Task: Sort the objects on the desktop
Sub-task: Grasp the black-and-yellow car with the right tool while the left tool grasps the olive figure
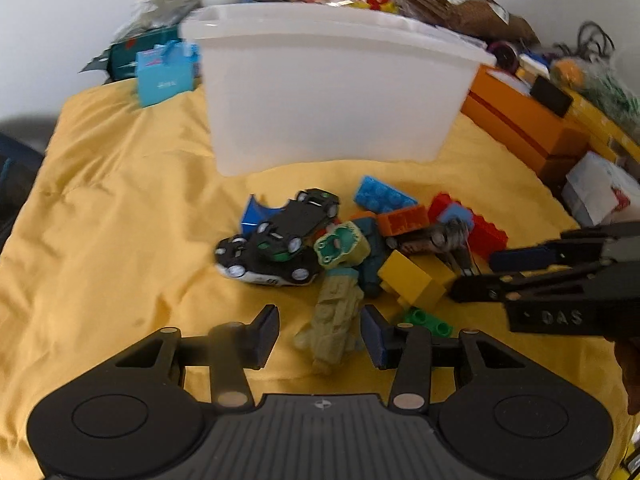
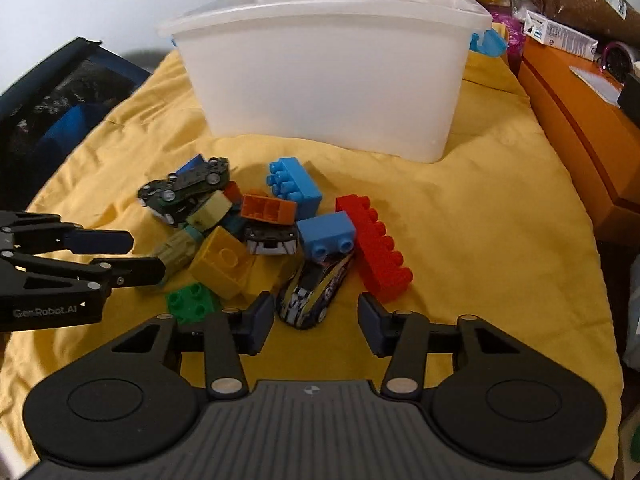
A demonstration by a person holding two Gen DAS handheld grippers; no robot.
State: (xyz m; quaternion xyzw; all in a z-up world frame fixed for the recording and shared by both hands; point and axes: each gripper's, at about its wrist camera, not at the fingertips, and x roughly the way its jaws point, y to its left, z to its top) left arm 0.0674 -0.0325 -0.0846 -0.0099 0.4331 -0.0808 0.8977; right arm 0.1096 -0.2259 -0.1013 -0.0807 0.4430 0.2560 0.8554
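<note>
A pile of toys lies on a yellow cloth [image 1: 120,208] in front of a white plastic bin [image 1: 328,92]. My left gripper [image 1: 320,332] is open, its pads on either side of a pale green crocodile toy [image 1: 336,320] without touching it. My right gripper [image 2: 316,320] is open just behind a yellow-and-black toy car [image 2: 316,288]. The pile holds black toy cars [image 1: 276,248], a yellow brick [image 2: 220,260], a red brick [image 2: 376,244], blue bricks [image 2: 296,188], an orange brick [image 2: 268,208] and a green brick [image 2: 192,300]. The left gripper also shows in the right wrist view [image 2: 138,256].
The white bin [image 2: 324,80] stands behind the pile. Orange boxes [image 1: 520,128] and clutter line the right side. A blue gift box [image 1: 164,76] and bags sit behind the bin. A dark bag [image 2: 52,120] is off the cloth's left edge.
</note>
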